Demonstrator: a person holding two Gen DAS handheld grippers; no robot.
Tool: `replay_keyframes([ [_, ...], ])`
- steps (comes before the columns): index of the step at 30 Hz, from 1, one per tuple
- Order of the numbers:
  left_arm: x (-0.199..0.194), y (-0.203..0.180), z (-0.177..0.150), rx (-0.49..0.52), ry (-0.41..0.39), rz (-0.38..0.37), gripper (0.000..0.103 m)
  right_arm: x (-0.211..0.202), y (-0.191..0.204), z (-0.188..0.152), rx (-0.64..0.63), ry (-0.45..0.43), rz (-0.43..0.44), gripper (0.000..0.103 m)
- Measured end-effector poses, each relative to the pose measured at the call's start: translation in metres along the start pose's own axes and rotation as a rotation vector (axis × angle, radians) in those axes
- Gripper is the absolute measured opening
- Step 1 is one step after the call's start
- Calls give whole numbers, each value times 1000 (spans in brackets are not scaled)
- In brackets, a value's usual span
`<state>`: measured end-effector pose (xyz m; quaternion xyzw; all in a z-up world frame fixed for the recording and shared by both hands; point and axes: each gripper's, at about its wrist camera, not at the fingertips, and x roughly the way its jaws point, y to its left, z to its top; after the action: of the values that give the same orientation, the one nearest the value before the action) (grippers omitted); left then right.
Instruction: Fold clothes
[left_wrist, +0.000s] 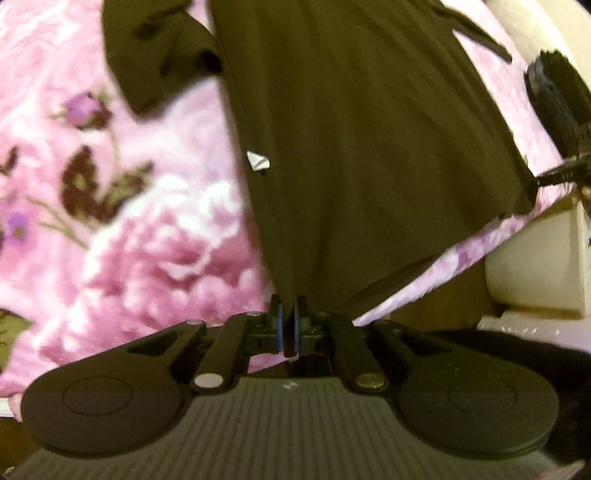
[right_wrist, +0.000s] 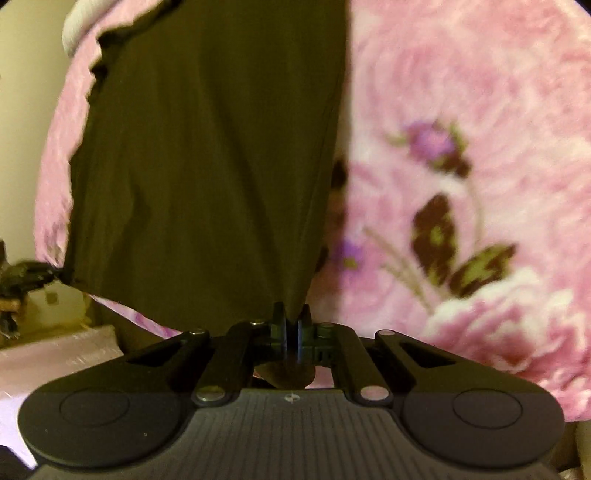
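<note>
Two hand-held grippers pinch the same dark olive-brown garment, which lies spread over a pink fleece blanket with printed roses and dark leaves.

In the left wrist view, our left hand-held gripper sits at 6 o'clock with its jaws pressed together on a bottom corner of the garment; the blue-edged pads have cloth caught between them. From that corner the fabric fans up toward 12 o'clock. A short sleeve juts out at 11 o'clock, and a small white tag shows on the garment's left edge near the centre. At 3 o'clock our right hand-held gripper grips the garment's other bottom corner, and the hem runs taut between the two corners. A cream rounded object sits just off the blanket edge at 4 o'clock; we cannot tell what it is.

In the right wrist view, our right hand-held gripper is likewise clamped shut at 6 o'clock on a garment corner, the cloth rising to 12 o'clock. At 9 o'clock the left one shows blurred at the far corner. Blanket fills the frame from 1 to 4 o'clock.
</note>
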<state>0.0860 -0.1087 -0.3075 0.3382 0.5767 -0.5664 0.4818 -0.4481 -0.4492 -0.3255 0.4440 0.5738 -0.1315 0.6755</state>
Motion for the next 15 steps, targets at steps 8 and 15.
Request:
replay_keyframes([
  [8,-27,0,-5,-23,9,139,10,-19,0,-4,25,-47,-119,40],
  [15,-22,6,1,-122,-79,101,40,-13,-7,-14,112,-98,18,53],
])
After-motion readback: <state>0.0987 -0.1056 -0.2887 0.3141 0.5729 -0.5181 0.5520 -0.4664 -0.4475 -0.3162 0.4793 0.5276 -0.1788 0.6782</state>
